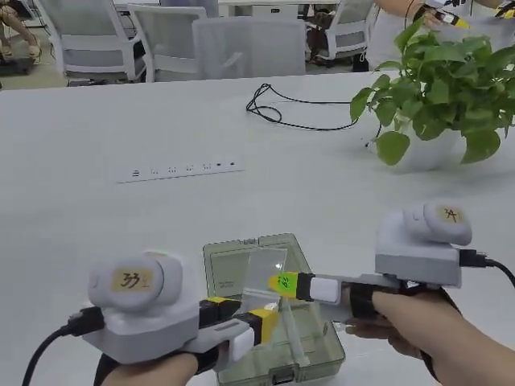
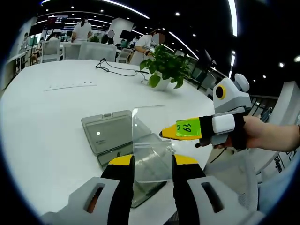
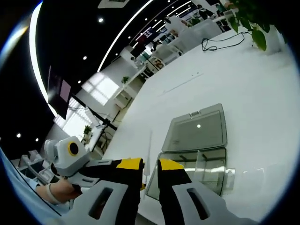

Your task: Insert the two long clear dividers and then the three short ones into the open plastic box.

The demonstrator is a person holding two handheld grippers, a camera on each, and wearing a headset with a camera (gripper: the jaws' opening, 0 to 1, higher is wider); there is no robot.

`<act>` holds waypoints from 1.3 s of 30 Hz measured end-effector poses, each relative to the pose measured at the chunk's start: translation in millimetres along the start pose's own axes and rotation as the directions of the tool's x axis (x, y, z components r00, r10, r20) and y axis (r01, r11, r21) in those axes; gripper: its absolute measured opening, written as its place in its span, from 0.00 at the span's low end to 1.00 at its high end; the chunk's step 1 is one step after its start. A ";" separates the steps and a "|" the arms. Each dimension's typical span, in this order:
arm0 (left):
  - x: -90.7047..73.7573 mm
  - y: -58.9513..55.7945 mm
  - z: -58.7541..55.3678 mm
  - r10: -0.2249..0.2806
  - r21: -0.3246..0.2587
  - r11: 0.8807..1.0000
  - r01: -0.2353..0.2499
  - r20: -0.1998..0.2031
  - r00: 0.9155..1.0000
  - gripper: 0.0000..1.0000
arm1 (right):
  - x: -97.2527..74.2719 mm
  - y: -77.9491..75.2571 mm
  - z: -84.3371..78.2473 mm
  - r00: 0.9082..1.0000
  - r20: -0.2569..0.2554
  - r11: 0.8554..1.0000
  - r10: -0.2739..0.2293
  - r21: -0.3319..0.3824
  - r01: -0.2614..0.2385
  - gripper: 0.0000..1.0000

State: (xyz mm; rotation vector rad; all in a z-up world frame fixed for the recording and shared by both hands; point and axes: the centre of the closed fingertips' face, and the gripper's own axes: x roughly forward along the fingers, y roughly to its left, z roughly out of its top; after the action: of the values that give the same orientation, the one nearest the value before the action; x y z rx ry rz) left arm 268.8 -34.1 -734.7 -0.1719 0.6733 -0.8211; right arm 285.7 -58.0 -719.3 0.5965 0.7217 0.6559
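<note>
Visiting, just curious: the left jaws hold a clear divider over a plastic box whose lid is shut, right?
No: the lid lies open behind the plastic box, as the left gripper view shows. The left gripper does hold the clear divider.

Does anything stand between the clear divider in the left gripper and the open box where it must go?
No loose thing does. The divider stands upright in the left gripper, just over the open box. The right gripper reaches the divider's right edge above the box and may crowd the way down.
</note>
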 end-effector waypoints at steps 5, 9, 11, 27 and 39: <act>0.5 -2.7 0.8 -0.007 0.004 1.000 0.007 0.004 1.000 0.30 | 2.6 0.5 -1.9 1.000 -0.010 1.000 -0.001 0.000 0.001 0.11; 0.4 -5.4 0.0 -0.011 0.001 1.000 0.011 0.006 1.000 0.30 | 4.1 0.8 -1.8 1.000 -0.009 1.000 -0.003 0.001 0.003 0.09; 0.4 -6.8 -1.0 -0.013 0.004 1.000 0.013 0.003 1.000 0.30 | 4.4 0.8 -1.8 1.000 -0.011 1.000 -0.003 -0.002 0.003 0.05; 1.6 -6.4 -2.4 -0.003 0.016 1.000 0.003 0.006 1.000 0.30 | 7.1 3.5 -3.3 0.999 -0.047 1.000 -0.010 0.004 0.010 0.02; 2.8 -7.2 -1.6 -0.016 0.031 0.999 0.016 0.016 1.000 0.32 | 6.9 0.9 -1.7 0.997 -0.067 0.999 -0.027 0.025 0.029 0.02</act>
State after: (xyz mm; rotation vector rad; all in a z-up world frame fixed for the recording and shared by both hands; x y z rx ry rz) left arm 264.7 -40.9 -734.5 -0.1565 0.6441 -0.8441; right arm 288.1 -52.1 -722.5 0.5895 0.8008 0.6442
